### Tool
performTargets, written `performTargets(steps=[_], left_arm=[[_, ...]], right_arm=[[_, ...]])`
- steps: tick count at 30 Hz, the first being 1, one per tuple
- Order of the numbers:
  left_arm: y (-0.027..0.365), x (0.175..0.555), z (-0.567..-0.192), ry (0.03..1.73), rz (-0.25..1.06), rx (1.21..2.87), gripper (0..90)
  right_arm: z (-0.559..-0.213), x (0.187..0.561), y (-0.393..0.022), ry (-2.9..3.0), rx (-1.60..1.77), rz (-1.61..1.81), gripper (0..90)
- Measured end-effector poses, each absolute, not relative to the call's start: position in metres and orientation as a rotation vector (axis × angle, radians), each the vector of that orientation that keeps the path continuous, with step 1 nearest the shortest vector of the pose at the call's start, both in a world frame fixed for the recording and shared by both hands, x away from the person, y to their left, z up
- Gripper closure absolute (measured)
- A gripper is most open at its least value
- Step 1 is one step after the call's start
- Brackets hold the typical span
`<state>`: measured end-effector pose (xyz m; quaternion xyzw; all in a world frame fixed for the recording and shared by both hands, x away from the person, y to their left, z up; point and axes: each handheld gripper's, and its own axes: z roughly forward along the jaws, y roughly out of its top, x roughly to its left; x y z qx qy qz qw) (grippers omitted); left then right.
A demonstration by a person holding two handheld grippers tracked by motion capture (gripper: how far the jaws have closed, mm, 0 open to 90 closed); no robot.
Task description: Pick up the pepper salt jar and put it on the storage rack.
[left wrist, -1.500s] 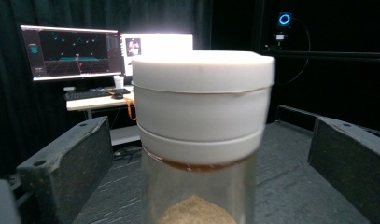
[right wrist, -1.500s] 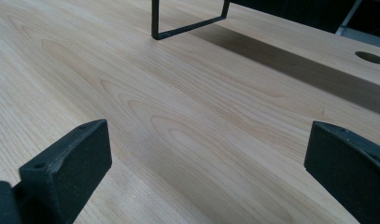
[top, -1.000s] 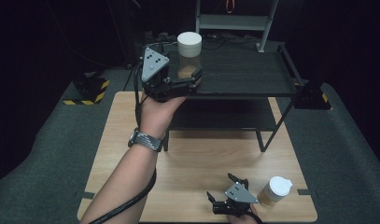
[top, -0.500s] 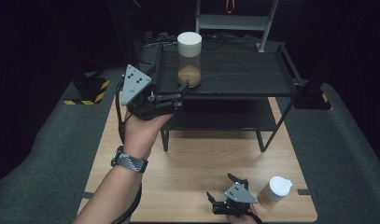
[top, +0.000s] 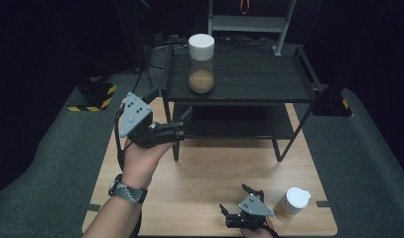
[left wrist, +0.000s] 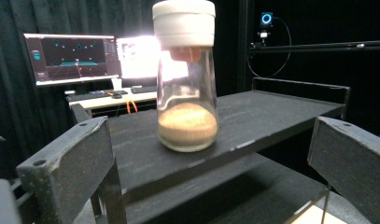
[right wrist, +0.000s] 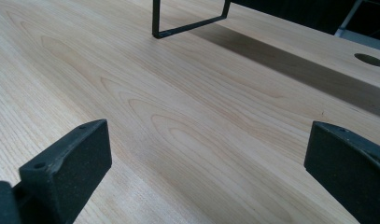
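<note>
— Glass, white cap, sandy powder in the bottom: the jar (top: 201, 63) stands upright and alone on the black rack's (top: 269, 79) top shelf, toward its 9 o'clock end, near the front edge.

— And the left gripper (top: 182, 123)?

— Backed right off! A second ago it sat up at the shelf with the jar between its jaws; half a second ago it had already pulled away toward 8 o'clock. Now it hangs lower again, off the rack's front-left corner, over the edge of the wooden table (top: 199, 183). Jaws spread wide, nothing in them.

— The left gripper view agrees?

— It does. The jar (left wrist: 186, 79) stands free in the middle, well apart from both black jaws, which flank it low at either side. Monitors (left wrist: 71, 56) glow behind at 10 o'clock.

— Did the jar move?

— No, it keeps the same spot on the shelf through all three frames.

— Right side?

— The right gripper (top: 239, 204) has not stirred: it rests low at the table's 6 o'clock edge, jaws parted and bare, just wood grain between them in the right gripper view. A second jar (top: 293, 203), white-lidded, stands just beside it at 3 o'clock, untouched and unmoved.
</note>
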<state>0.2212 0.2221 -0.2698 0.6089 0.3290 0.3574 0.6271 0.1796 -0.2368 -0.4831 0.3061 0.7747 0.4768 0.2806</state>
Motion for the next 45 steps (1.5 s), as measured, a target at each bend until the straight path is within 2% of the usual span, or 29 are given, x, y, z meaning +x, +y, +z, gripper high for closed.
performTargets(steps=[33, 45], left_arm=[[0.234, 0.189, -0.363, 0.815, 0.805, 1.525, 0.4], [0.237, 0.181, -0.411, 0.884, 0.742, 1.602, 0.3]], right_arm=[[-0.483, 0.179, -0.236, 2.079, 0.81, 1.269, 0.0], [-0.483, 0.179, -0.235, 2.08, 0.809, 1.267, 0.0]])
